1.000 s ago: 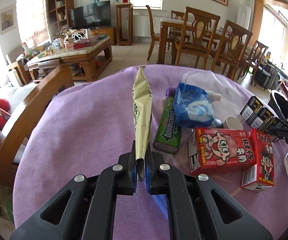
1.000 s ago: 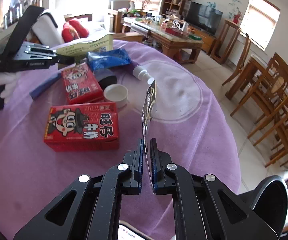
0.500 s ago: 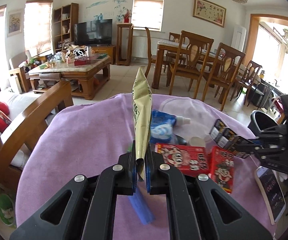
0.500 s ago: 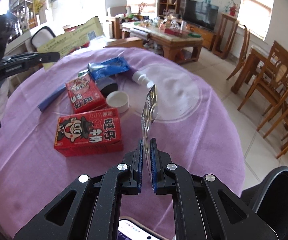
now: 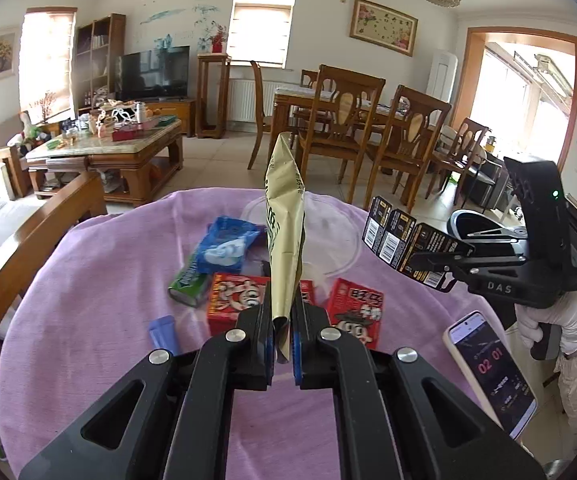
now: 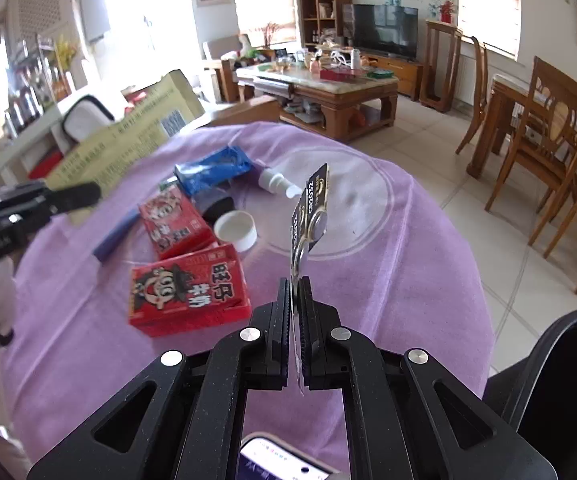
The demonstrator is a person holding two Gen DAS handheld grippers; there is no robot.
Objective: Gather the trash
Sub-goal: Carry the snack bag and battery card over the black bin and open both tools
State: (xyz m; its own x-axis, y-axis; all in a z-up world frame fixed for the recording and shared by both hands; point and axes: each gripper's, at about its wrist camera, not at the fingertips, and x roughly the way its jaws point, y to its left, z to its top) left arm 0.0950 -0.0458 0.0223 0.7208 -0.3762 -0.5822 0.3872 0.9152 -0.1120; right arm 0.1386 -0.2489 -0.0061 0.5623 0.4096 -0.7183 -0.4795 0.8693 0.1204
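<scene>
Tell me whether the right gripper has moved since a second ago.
Yes. In the left wrist view the right gripper, shut on the black battery card, has risen from beside the red cartons to well above the purple tablecloth.

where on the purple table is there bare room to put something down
Bare purple cloth lies along the left side, between the green gum pack and the wooden armrest, and on the far side beyond the white spray bottle. The middle is crowded: red cartons, blue pouch, white cap.
</scene>
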